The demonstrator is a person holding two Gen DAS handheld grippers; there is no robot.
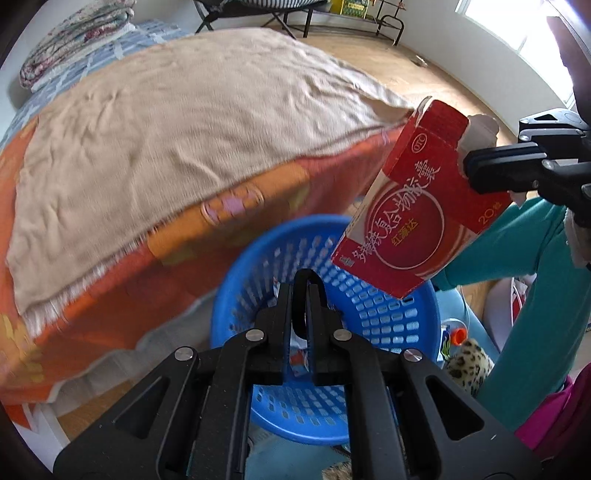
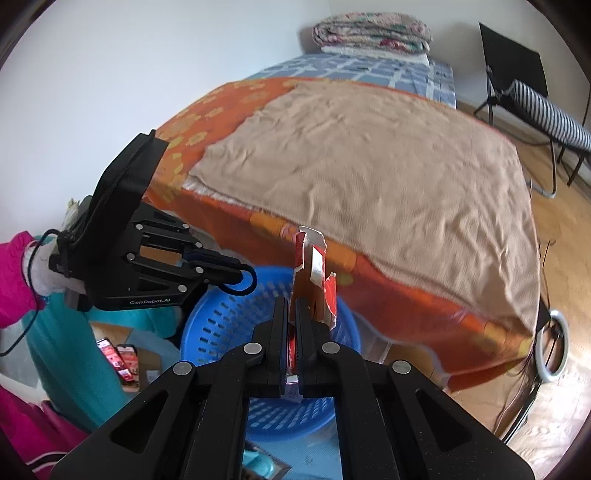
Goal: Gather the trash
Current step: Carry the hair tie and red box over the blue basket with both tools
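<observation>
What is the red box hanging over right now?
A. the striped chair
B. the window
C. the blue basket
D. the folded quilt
C. The right gripper is shut on the red box, and the box hangs above the rim of the blue basket beside the bed.

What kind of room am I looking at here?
Most likely a bedroom: a bed spread with a beige blanket, folded quilts stacked at its far end, and a folding chair on wooden flooring.
</observation>
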